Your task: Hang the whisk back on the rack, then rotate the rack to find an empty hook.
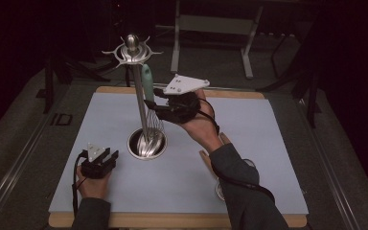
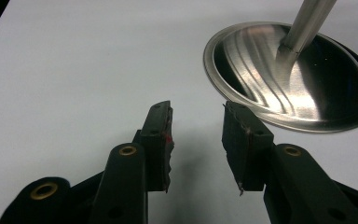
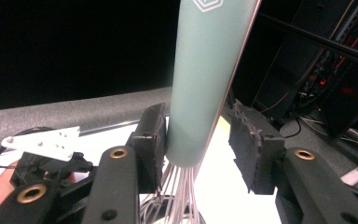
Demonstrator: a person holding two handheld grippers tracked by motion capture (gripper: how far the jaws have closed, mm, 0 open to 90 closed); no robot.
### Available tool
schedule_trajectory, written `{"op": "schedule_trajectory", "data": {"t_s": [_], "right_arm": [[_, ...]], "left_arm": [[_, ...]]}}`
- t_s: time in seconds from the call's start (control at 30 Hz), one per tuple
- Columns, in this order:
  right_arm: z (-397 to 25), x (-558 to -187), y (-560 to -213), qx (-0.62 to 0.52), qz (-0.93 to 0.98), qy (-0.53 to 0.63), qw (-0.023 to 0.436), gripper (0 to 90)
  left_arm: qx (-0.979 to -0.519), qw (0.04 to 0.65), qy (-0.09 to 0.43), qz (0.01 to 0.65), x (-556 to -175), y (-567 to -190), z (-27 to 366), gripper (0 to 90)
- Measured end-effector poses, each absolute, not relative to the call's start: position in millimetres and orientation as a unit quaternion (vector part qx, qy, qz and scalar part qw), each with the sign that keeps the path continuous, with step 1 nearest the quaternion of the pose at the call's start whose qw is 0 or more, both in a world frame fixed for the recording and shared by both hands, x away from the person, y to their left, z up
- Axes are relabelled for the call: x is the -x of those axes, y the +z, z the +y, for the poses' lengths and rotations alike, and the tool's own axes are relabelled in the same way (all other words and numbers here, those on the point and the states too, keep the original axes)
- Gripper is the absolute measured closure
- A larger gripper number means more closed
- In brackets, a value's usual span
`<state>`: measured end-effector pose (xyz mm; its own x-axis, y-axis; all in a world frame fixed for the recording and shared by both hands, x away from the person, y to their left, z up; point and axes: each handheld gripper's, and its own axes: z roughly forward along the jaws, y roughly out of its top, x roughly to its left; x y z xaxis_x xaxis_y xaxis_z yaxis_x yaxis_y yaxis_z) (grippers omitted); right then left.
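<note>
We have the right gripper (image 1: 149, 106) raised above the worktop (image 1: 249, 139), reaching in from the right toward a whisk (image 1: 149, 103) with a pale green handle. The whisk stands upright beside the pole of a metal utensil stand (image 1: 135, 86), its wires hanging down toward the stand's round steel base (image 1: 146, 144). In the right gripper view, our jaws are spread around the lower end of the whisk handle (image 3: 205, 84): one pad (image 3: 151, 140) touches the handle, while the other stands clear of it with a gap, so the jaws are released rather than clenched on it. The wires (image 3: 177, 191) fan out just below the handle.

Our left gripper (image 1: 106, 159) rests low over the worktop near its front left, well apart from the whisk. In the left gripper view, its jaws are parted with nothing between them, pointing toward the steel base (image 2: 307, 88) just beyond.
</note>
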<state>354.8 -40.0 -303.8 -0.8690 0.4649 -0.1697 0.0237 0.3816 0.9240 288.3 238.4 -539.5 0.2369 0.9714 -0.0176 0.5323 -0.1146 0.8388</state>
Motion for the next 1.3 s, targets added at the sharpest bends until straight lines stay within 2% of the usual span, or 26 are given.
{"op": "schedule_trajectory", "data": {"t_s": [0.53, 0.97, 1.3], "right_arm": [[-56, -353, -306, -0.147, 0.815, 0.527, 0.191, 47.3], [-74, -353, -315, -0.166, 0.839, 0.484, 0.187, 47.7], [-90, -351, -332, -0.175, 0.851, 0.462, 0.176, 46.9]], "left_arm": [[-0.689, 0.380, 0.288, 0.546, -289, -540, 238, 63.1], [-0.689, 0.381, 0.288, 0.546, -289, -540, 239, 63.4], [-0.690, 0.386, 0.289, 0.539, -287, -539, 238, 68.1]]}}
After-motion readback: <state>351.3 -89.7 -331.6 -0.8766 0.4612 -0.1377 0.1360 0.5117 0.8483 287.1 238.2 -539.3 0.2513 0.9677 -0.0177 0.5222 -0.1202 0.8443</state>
